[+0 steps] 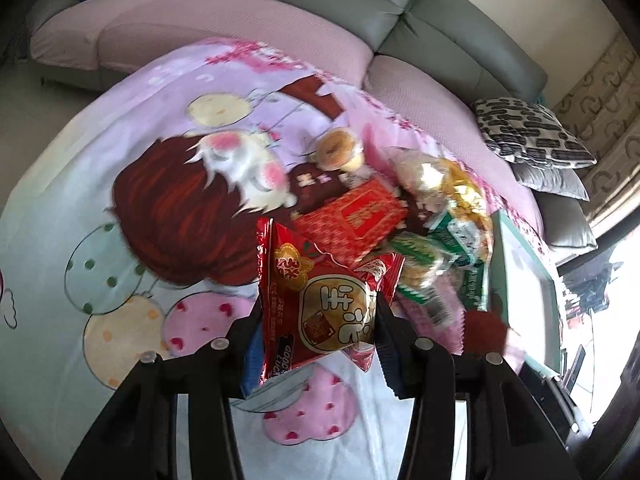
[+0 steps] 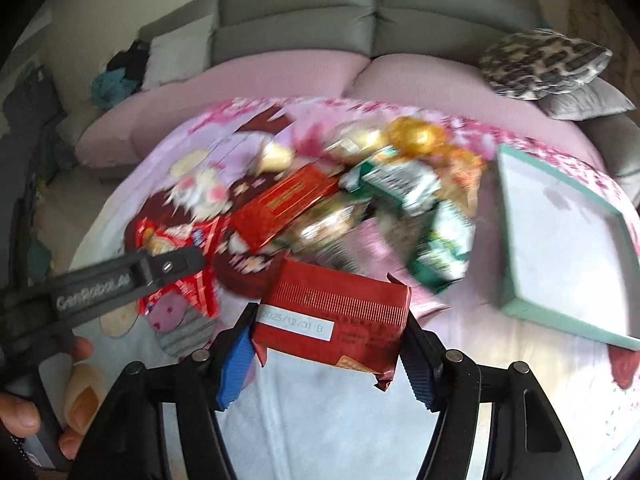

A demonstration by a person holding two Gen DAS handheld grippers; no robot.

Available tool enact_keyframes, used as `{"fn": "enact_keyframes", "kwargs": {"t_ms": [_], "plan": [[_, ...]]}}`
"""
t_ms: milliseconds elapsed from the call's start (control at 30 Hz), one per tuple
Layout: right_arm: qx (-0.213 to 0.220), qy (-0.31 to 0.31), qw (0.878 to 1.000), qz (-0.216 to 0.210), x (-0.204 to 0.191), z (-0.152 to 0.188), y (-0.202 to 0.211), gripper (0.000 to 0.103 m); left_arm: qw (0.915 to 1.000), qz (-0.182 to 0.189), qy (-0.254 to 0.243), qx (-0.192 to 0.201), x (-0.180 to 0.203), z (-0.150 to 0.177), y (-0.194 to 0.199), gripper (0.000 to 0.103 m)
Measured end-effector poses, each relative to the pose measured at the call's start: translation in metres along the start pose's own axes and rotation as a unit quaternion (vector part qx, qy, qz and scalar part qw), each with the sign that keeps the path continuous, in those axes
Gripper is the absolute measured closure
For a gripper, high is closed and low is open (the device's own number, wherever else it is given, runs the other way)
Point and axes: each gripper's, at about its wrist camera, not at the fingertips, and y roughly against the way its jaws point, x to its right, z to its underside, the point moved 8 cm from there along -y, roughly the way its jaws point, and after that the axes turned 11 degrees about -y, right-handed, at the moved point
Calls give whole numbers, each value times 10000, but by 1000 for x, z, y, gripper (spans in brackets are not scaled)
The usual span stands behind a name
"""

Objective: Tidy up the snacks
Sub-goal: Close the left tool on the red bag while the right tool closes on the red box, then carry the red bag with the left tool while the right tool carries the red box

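Observation:
My left gripper (image 1: 318, 320) is shut on a red snack packet with a gold round label (image 1: 320, 304), held above the cartoon cloth. It also shows in the right wrist view (image 2: 176, 248), where the left gripper (image 2: 188, 260) reaches in from the left. My right gripper (image 2: 330, 332) is shut on a dark red wrapped bar with a white date label (image 2: 336, 316). A pile of snacks lies beyond: a red box (image 1: 356, 216) (image 2: 284, 204), green packets (image 1: 440, 248) (image 2: 404, 184), a round cake (image 1: 336, 148) and gold wrapped sweets (image 2: 416, 136).
A teal-rimmed shallow box (image 2: 516, 300) lies at the right of the pile; it also shows in the left wrist view (image 1: 548, 280). The cartoon cloth (image 1: 120, 140) covers the table. A grey sofa (image 2: 360, 12) with pink seat covers and a patterned cushion (image 2: 540, 60) stands behind.

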Motion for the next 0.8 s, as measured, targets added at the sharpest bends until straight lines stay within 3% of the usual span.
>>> {"fn": "enact_keyframes", "kwargs": {"t_ms": [300,533,800], "plan": [[487,-888,9937,483,87,-51,31,34,9967,288,-753,44,80,-30,-1,54],[755,-1555,9809,886,160,-86,41,34,9883,603,-1394,130,160,-54,-10,53],[869,-2212,9642,1179,239,-102,36,34,9777,926,-1884,50,239,-67,-45,53]]}}
